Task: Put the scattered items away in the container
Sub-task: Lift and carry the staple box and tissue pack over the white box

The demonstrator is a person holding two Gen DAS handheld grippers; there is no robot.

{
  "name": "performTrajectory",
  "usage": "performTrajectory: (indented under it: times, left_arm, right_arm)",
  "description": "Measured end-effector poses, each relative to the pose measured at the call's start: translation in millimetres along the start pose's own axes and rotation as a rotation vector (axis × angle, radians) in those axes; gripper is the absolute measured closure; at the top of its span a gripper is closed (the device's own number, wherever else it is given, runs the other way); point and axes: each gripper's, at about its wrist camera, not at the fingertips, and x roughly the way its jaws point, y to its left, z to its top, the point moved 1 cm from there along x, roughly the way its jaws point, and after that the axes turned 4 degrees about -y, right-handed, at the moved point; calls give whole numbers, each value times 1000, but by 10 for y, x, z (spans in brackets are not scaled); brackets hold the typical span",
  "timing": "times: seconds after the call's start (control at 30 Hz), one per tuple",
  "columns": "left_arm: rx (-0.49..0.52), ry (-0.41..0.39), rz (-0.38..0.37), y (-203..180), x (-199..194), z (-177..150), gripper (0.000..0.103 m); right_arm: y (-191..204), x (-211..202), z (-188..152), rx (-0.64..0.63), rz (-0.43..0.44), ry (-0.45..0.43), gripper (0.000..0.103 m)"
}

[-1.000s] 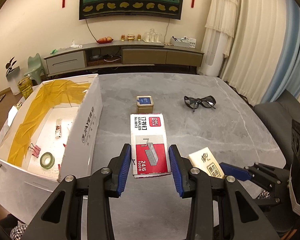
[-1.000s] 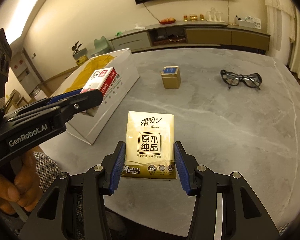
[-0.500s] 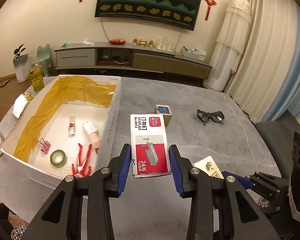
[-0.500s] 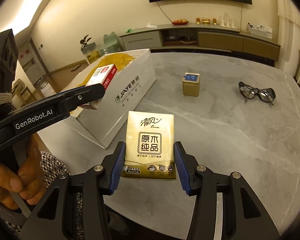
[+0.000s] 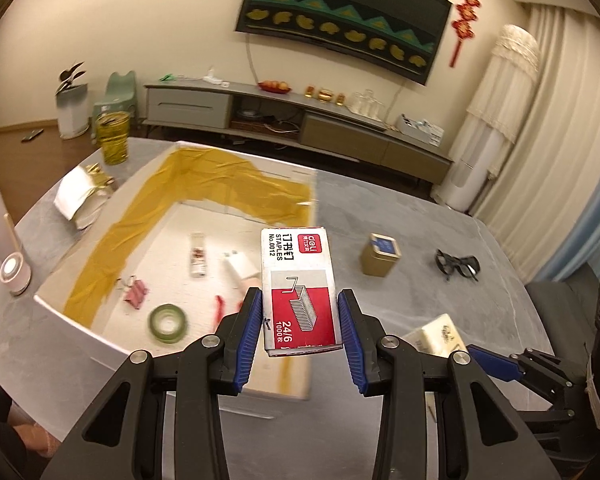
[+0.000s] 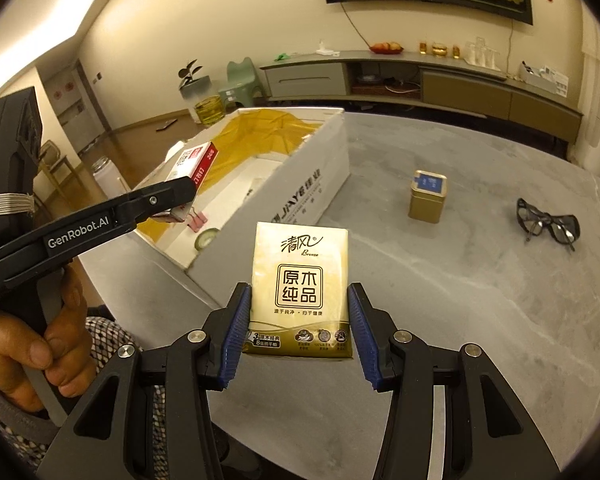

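**Operator:** I'm carrying two things at once. My left gripper (image 5: 300, 322) is clamping the red and white cardboard staple box (image 5: 298, 288) over the near right corner of the open white cardboard carton with yellow tape inside (image 5: 236, 376); my right gripper (image 6: 298, 332) is squeezing the gold plastic tissue pack (image 6: 302, 290) above the grey marble tabletop (image 6: 460, 300), just beside the carton's long wall.

**Observer:** How are you planning the drop?

**Operator:** I'm thinking of reaching further in before letting go, aiming for the bare floor between the green tape roll (image 5: 168, 322) and the small white block (image 5: 240, 268), then lowering so it isn't bouncing.

**Observer:** Anything unclear?

**Operator:** The staple box is covering part of the red-handled tool (image 5: 220, 310), and motion blur is smearing the carton's contents. The gold square tin (image 5: 380, 254) and black glasses (image 5: 458, 266) are waiting near the far right edge
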Motion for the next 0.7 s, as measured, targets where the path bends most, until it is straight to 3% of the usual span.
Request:
performTrajectory:
  times: [0.33,0.7]
  left_arm:
    - [-37,-17,40,429,15,195,63]
    - [-22,-10,14,575,131,549,63]
  right_arm:
    - [178,149,322,-23,43,-15,52]
    - [327,308,674,-71,59,-22,52]
